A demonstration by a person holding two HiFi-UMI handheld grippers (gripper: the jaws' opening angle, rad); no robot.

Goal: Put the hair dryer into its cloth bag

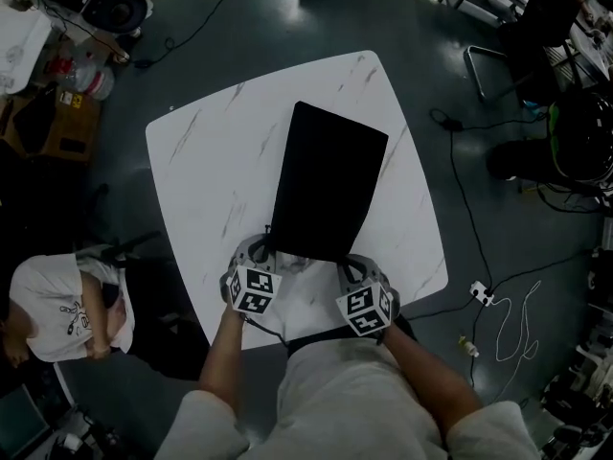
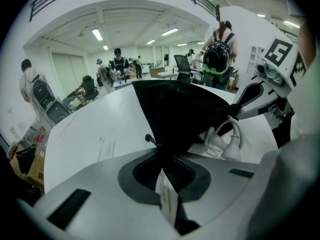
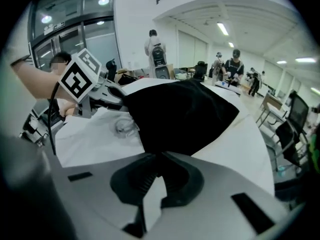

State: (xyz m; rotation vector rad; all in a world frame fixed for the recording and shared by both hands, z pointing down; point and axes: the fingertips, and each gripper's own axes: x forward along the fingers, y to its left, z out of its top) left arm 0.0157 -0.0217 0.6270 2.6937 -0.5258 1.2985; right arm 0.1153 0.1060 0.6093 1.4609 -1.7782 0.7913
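Cloth bag (image 1: 326,180): plain matte black, a long rectangle. It lies flat on the white marble-look table (image 1: 211,151), set at a slant, with its far end toward the table's far side.
Near edge: raised off the tabletop and stretched between the two grippers. In the gripper views the cloth arches up like a low tent.
Left gripper (image 2: 161,156): jaws pinched together on the near-left corner of the cloth bag, with black fabric running down between the pads.
Right gripper (image 3: 157,159): jaws likewise clamped on the near-right corner, with cloth caught between the pads.
White cord (image 2: 226,143): looped, with a plug, lying on the table just beside the raised edge and between the two grippers.
Hair dryer: its body cannot be made out in any view.
Markers: black-and-white square patterns on each gripper's cube, with no letters legible on them.
Other print: a dark graphic on the white shirt of a person (image 1: 57,305) beside the table, at the head view's left, too small to read.
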